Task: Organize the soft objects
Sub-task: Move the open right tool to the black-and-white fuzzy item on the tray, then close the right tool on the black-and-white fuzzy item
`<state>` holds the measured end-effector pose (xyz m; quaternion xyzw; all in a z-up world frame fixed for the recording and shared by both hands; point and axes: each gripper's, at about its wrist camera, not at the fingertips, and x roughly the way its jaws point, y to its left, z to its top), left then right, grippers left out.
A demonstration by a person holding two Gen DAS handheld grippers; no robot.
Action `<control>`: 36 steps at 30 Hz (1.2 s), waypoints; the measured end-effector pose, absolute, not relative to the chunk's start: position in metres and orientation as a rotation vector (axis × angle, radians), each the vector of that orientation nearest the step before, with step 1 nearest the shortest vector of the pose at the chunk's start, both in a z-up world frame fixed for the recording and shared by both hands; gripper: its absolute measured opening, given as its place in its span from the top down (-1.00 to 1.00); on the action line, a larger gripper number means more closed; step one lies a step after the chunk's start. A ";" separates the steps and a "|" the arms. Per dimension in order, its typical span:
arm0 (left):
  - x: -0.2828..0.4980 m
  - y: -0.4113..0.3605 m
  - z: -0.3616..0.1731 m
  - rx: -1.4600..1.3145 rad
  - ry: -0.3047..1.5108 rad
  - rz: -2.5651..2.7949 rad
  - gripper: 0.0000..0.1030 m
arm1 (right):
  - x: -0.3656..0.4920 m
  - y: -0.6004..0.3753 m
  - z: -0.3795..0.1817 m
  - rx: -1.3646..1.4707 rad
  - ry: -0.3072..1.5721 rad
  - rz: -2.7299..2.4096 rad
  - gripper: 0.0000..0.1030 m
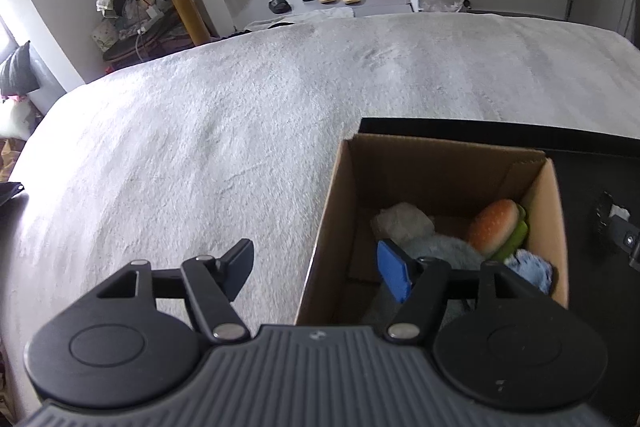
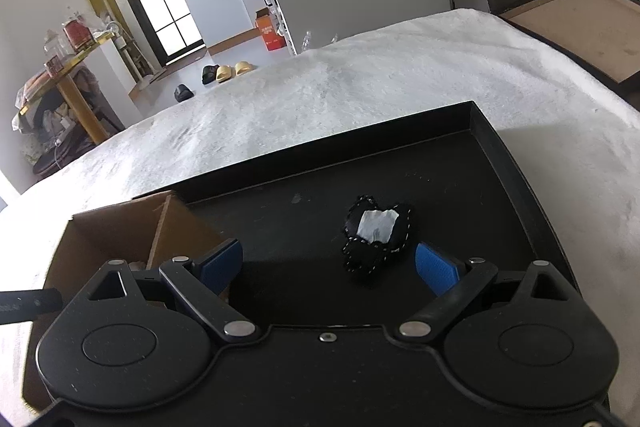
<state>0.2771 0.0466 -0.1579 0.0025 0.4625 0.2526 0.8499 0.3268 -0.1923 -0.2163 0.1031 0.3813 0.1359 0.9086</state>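
Pouch (image 2: 375,233) between, seemingly beyond, spread right claw (image 2: 331,267) fingers.

A brown cardboard box (image 1: 436,187) is sitting open on the black tray (image 2: 500,163), holding a squishy burger toy (image 1: 498,229), a beige plush (image 1: 402,221) and some bluish fluffy stuff (image 1: 448,251), while a small black stitched pouch (image 2: 374,237) with a white patch is lying flat on the tray beside it.

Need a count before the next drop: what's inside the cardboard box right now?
The cardboard box holds a burger toy, a beige plush, a grey-blue plush and a light blue cloth. The left tool hides the box's near floor.
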 end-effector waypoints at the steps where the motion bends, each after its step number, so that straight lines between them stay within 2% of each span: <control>1: 0.281 0.047 -0.159 0.009 0.975 0.541 -0.30 | 0.330 -0.193 -0.219 0.211 0.790 0.280 -0.82; 21: 0.318 0.042 -0.185 0.125 1.034 0.577 -0.30 | 0.365 -0.185 -0.267 0.123 0.773 0.235 -0.81; 22: 0.319 0.041 -0.186 0.125 1.036 0.577 -0.30 | 0.365 -0.185 -0.268 0.111 0.769 0.228 -0.74; 24: 0.319 0.041 -0.186 0.115 1.039 0.580 -0.30 | 0.363 -0.184 -0.268 0.067 0.755 0.207 -0.44; 26: 0.318 0.040 -0.186 0.111 1.044 0.579 -0.30 | 0.361 -0.184 -0.266 0.021 0.748 0.193 0.10; 29: 0.315 0.035 -0.183 0.114 1.037 0.572 -0.30 | 0.361 -0.192 -0.262 0.046 0.762 0.203 0.22; 36: 0.298 0.027 -0.173 0.090 1.029 0.549 -0.30 | 0.347 -0.207 -0.253 0.094 0.789 0.195 0.25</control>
